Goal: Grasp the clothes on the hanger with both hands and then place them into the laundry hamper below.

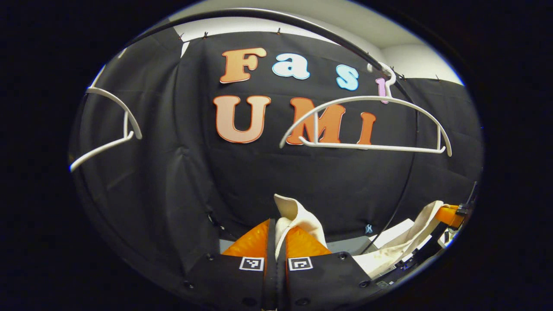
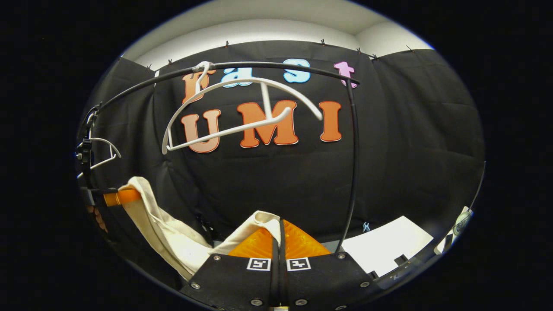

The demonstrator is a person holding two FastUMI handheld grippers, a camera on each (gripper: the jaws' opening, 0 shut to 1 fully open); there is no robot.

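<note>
Here, cloth (image 1: pixel 298 218) pinched between fingers (image 1: pixel 302 244), taut

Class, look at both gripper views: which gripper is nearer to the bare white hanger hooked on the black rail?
Probably right. The hanger hangs above the right gripper, looming larger there; from the left gripper it hangs up-right.

Garment (image 1: pixel 298 216): cream woven cloth, matt, softly creased, with a faintly coarse canvas-like weave where it drapes (image 2: pixel 160 224). Hangers (image 1: pixel 367 125) (image 2: pixel 242 112): white plastic, smooth, slight sheen. Rail (image 2: pixel 276 67): thin dark tube, smooth, semi-gloss, apparently metal. Booth wall (image 1: pixel 181 172): black cloth, matt, wrinkled. Gripper bodies (image 2: pixel 276 276): black, matt, hard-looking plates fastened with shiny screws.
</note>
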